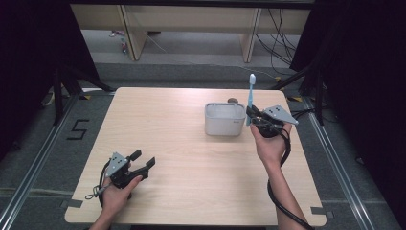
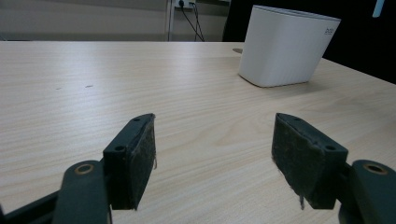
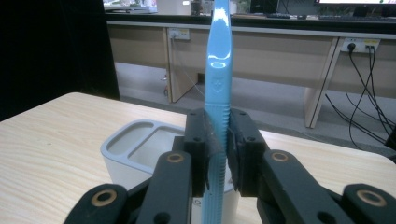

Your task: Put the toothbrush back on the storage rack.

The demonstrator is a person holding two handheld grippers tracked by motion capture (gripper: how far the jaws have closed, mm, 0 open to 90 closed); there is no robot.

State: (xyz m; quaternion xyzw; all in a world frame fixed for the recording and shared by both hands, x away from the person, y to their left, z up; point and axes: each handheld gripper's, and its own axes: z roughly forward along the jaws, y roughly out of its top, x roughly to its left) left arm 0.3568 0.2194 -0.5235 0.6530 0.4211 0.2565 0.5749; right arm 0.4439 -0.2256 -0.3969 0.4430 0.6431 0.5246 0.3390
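We've got the right gripper (image 3: 217,154) clamped on the blue toothbrush (image 3: 218,70), upright just beside the white holder (image 1: 223,120); the left gripper (image 2: 215,158) rests spread and empty. A tilt in that narrow pinch and we could clip the rim, nudging the holder.

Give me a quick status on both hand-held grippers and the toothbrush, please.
Left hand-held gripper open, low over the table. Right hand-held gripper shut on blue toothbrush, upright beside white holder. Nothing between them.
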